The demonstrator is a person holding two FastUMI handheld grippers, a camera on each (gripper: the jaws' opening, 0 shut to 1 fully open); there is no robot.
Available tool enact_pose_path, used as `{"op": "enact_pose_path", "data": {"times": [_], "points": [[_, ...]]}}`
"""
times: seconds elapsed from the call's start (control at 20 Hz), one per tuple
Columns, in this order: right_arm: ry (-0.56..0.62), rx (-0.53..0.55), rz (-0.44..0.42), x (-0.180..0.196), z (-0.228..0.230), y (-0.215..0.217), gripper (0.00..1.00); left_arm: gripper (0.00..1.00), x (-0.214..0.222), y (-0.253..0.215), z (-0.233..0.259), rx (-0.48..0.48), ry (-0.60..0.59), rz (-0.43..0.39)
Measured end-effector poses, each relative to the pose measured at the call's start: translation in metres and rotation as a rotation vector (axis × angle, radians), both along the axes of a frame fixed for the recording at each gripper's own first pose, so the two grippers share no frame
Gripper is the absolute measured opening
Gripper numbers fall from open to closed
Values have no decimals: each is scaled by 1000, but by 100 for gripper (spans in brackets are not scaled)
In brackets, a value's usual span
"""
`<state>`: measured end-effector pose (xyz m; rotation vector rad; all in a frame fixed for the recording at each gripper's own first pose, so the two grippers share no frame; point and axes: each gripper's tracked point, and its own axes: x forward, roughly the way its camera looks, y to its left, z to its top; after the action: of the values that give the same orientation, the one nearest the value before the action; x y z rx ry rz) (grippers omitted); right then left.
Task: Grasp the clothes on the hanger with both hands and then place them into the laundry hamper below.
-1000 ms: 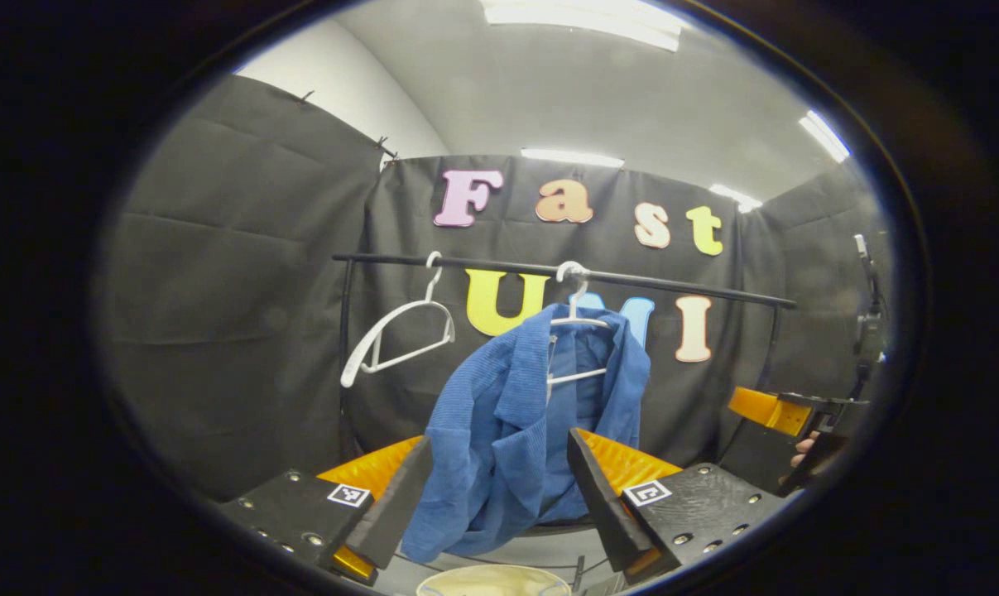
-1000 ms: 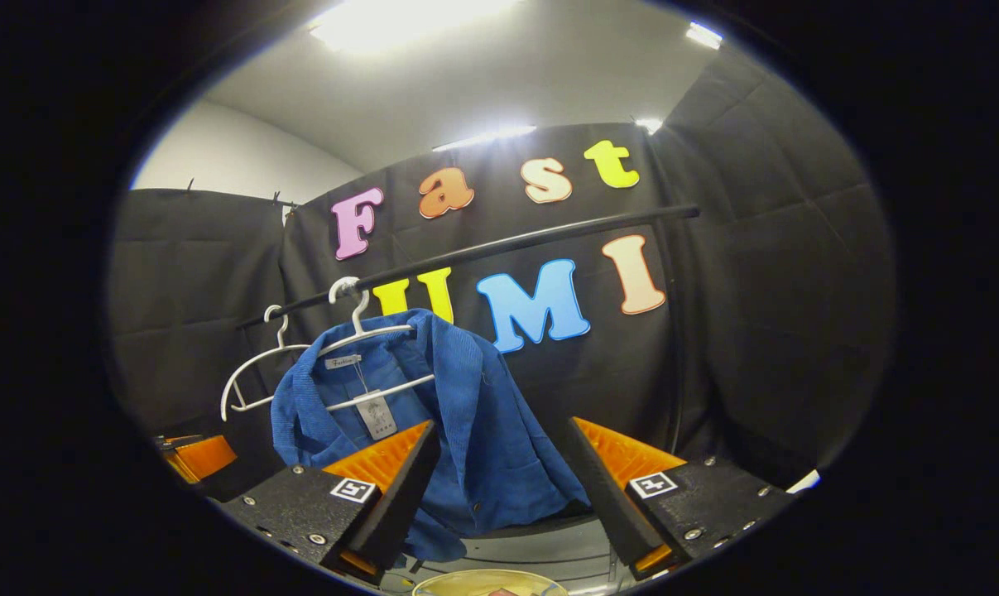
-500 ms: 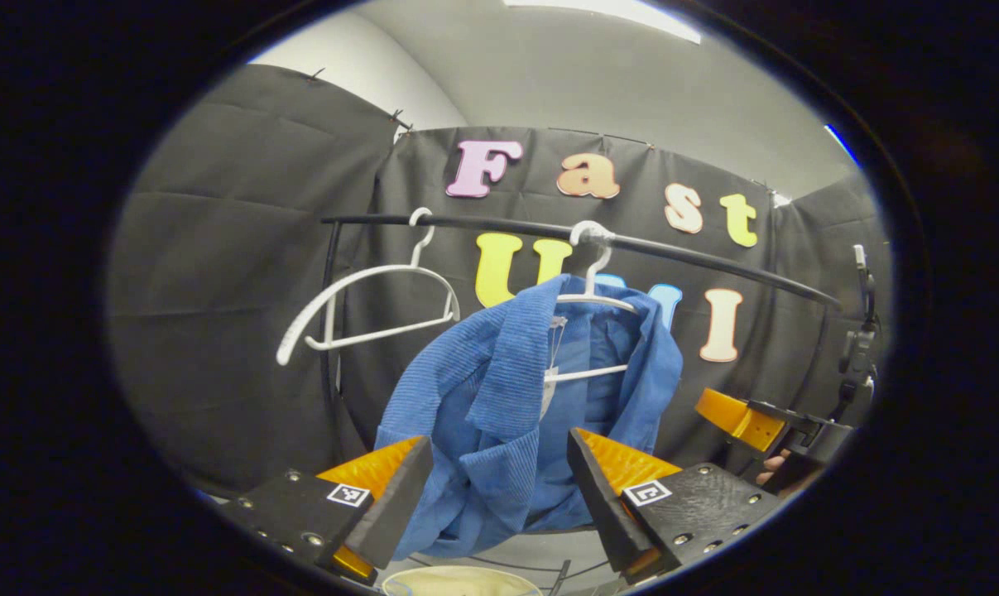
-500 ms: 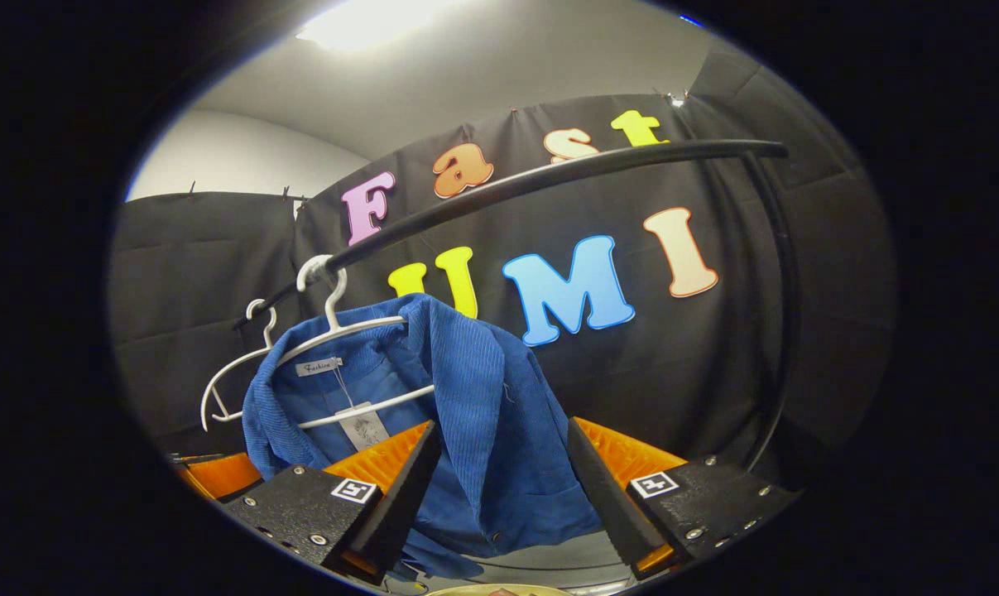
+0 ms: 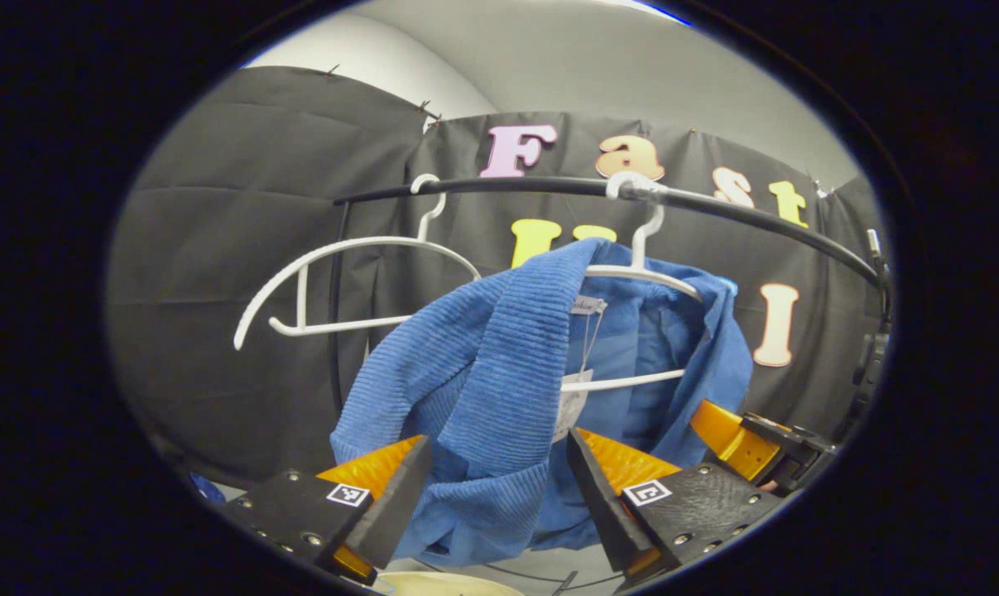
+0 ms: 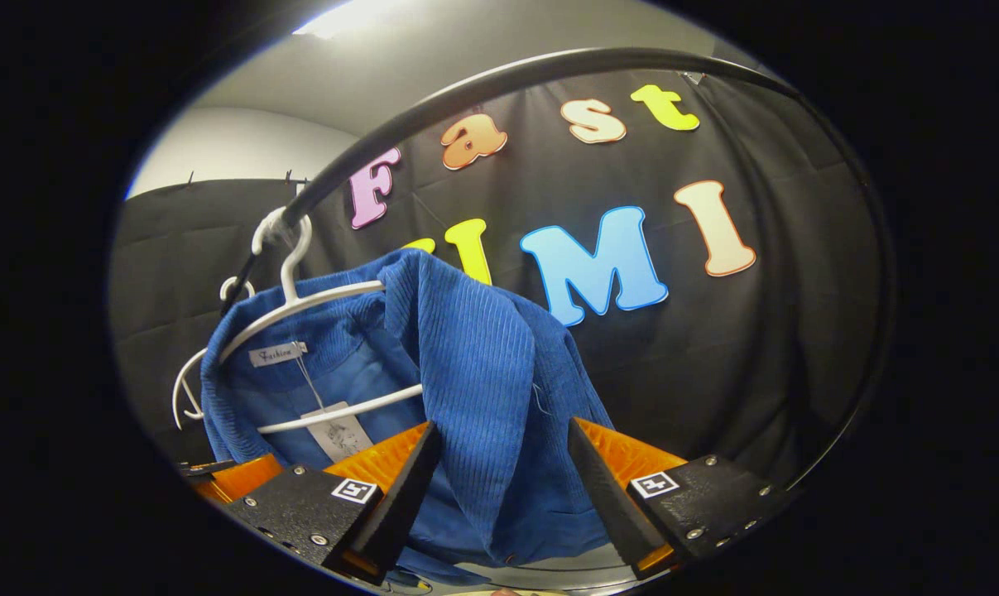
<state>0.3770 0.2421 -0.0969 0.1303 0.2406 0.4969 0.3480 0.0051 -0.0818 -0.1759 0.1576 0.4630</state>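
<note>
Jacket (image 5: 499, 364) of blue ribbed cloth is seen draped on a white hanger (image 5: 644, 269) hooked over a black rail (image 5: 714, 211). A second, bare hanger (image 5: 342, 277) is hung on the rail beside it. The left gripper (image 5: 499, 488) is held with fingers spread wide, one jacket shoulder lying between them. The right gripper (image 6: 499, 488) is likewise spread apart around the other shoulder. Whether cloth is touched cannot be told. A pale hamper rim (image 5: 441, 583) is glimpsed below.
</note>
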Motion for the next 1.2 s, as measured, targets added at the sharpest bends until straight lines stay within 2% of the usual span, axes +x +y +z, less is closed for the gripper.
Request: {"op": "enact_pose_path", "data": {"times": [0.15,0.2,0.25,0.45,0.55,0.6,0.65,0.7,0.75,0.8,0.85,0.9,1.0,1.1,1.2], "points": [[12,25,-8,20,-1,11,95,93,9,8,-6,-4,9,43],[9,28,-18,26,-3,11,91,93,9,11,-8,-5,7,55],[9,31,-22,31,-4,11,95,93,11,13,-9,-7,5,64],[64,58,75,5,-9,21,95,93,8,13,-8,-20,-7,66],[38,23,96,-3,-10,19,95,94,6,9,-2,-21,-33,41],[29,10,105,-5,-10,21,99,93,4,7,1,-21,-41,35],[23,-1,109,-4,-10,24,90,93,3,8,3,-17,-44,37],[14,-17,101,1,-12,26,90,93,4,9,2,-12,-42,40],[1,-33,78,9,-12,24,95,93,6,10,2,-7,-37,47],[-12,-38,53,19,-13,22,90,93,7,12,0,-2,-30,58],[-15,-36,40,27,-13,22,95,93,9,14,-2,0,-24,65],[-12,-35,36,31,-16,24,94,93,14,16,-4,1,-20,67],[-17,-33,37,35,-16,21,95,73,18,20,-6,-1,-15,75],[-37,-48,35,35,-15,15,88,54,17,23,-4,0,-19,82],[-87,-69,-19,39,-7,1,60,34,13,23,2,-8,-51,69]]}}
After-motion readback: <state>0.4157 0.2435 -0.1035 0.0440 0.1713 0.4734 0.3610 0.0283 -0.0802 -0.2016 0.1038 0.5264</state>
